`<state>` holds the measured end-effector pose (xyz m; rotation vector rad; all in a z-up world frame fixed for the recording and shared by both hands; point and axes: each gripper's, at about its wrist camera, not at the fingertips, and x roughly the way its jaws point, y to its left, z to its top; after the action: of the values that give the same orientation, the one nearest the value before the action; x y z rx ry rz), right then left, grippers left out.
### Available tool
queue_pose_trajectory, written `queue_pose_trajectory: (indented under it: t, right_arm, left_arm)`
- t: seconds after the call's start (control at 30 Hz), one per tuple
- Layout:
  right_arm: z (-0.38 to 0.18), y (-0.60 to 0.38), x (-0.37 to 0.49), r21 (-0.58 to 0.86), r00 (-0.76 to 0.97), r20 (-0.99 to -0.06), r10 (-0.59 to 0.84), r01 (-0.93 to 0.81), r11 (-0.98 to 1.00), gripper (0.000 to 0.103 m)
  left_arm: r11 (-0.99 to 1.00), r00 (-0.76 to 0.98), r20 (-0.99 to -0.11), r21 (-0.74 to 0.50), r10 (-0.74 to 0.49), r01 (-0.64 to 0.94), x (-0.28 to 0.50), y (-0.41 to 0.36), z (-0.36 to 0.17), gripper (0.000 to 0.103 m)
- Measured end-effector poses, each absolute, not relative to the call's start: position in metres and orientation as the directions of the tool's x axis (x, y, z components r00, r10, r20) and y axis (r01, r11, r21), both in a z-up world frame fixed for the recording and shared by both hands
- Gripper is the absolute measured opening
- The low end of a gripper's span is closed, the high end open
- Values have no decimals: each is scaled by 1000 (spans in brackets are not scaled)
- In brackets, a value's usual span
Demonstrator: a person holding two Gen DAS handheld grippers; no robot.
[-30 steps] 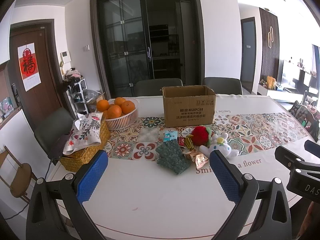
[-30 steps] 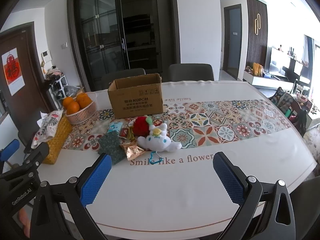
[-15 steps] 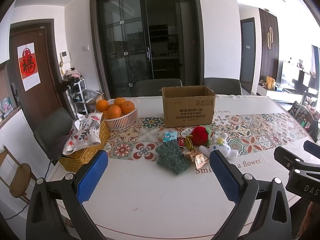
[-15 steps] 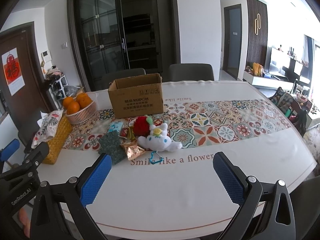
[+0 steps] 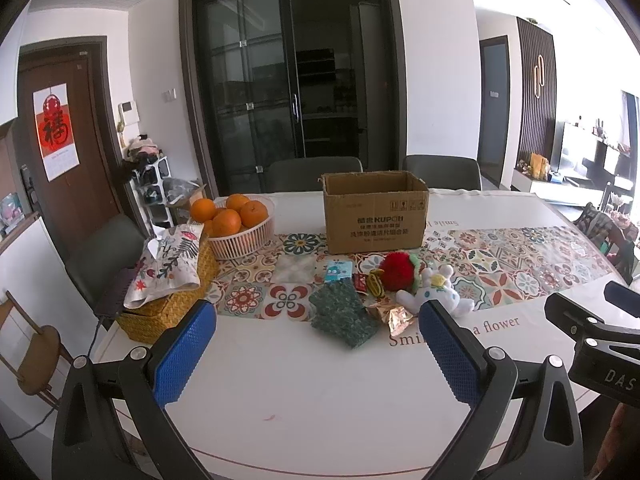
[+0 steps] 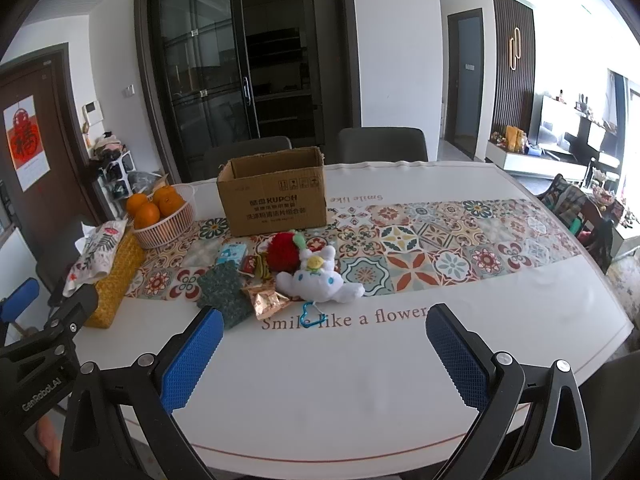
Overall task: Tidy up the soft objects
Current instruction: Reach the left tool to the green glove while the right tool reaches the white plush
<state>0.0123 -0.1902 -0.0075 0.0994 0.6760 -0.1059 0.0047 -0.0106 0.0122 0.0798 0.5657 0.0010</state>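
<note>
Both tools hung spread and empty over the near edge of the surface, with the soft things well ahead of them.

In the left wrist view, the left tool (image 5: 316, 344) stood wide apart, gripping nothing; the green knitted cloth (image 5: 344, 316) lay nearest ahead, beside a crumpled foil wrapper (image 5: 394, 316), with the red plush (image 5: 398, 271) and the white plush toy (image 5: 436, 292) further right and the open cardboard box (image 5: 374, 212) behind them. A good first pick would probably be the cloth, pinched at a raised fold. In the right wrist view, the right tool (image 6: 320, 348) was equally spread and empty, facing the white plush toy (image 6: 320, 280); its blue clip (image 6: 310, 314) lay on the surface (image 6: 360, 380) in front. Gripping the plump body, not the clip, seemed safest, then lifting clear over the box wall.
</note>
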Motion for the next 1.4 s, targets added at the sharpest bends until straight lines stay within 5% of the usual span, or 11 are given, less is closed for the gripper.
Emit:
queue_pose_trajectory:
  t: [1.0,1.4]
  right_arm:
    - [-57,-157,142,88,643,-762,-76,220,972,103]
    - [-96,-168,211,49,547,-834,-71,201,978,103]
  left_arm:
    - [986,630,-759,-106,-163,128,165,30,-52,103]
    - [985,498,-851,-171,-164,31,224,15,-104,103]
